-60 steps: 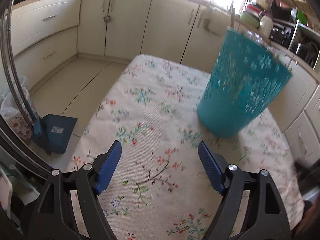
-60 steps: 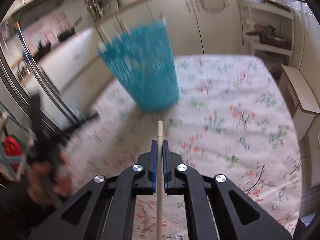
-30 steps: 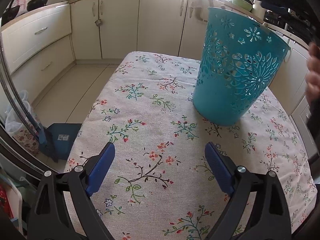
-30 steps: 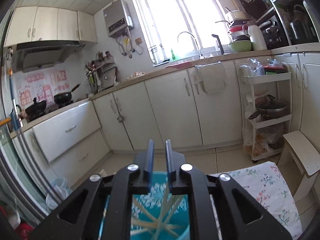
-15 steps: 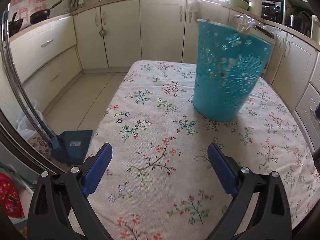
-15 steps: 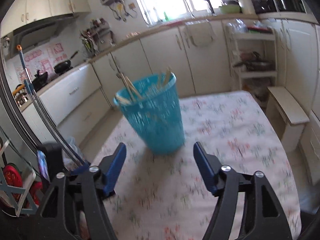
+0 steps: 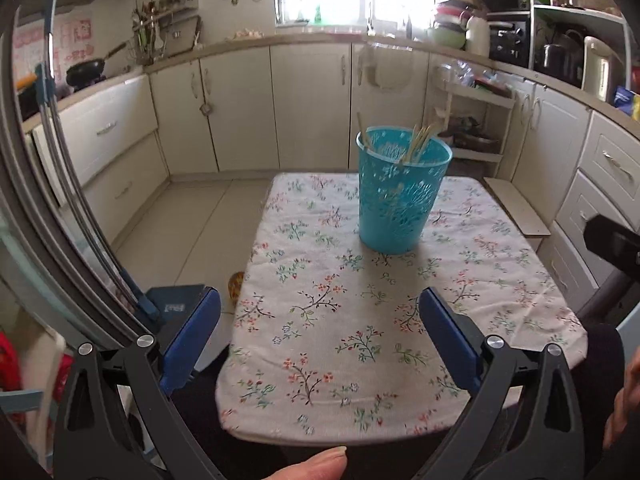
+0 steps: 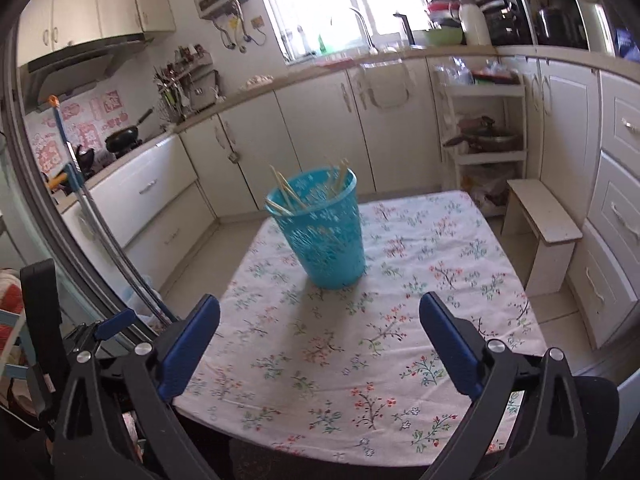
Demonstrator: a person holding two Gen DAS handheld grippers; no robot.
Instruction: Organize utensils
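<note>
Jaws spread wide on both your left gripper (image 7: 320, 338) and right gripper (image 8: 320, 338), nothing between them. Chopsticks (image 8: 286, 194) stand in the basket (image 7: 400, 196) on the table (image 7: 360, 340). Only your left view catches the thumb (image 7: 316, 466).

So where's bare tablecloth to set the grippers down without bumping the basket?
Bare tablecloth runs from the near edge up to the teal basket, plus strips either side of it. The basket holds the chopsticks. Left gripper and right gripper hover open, empty.
</note>
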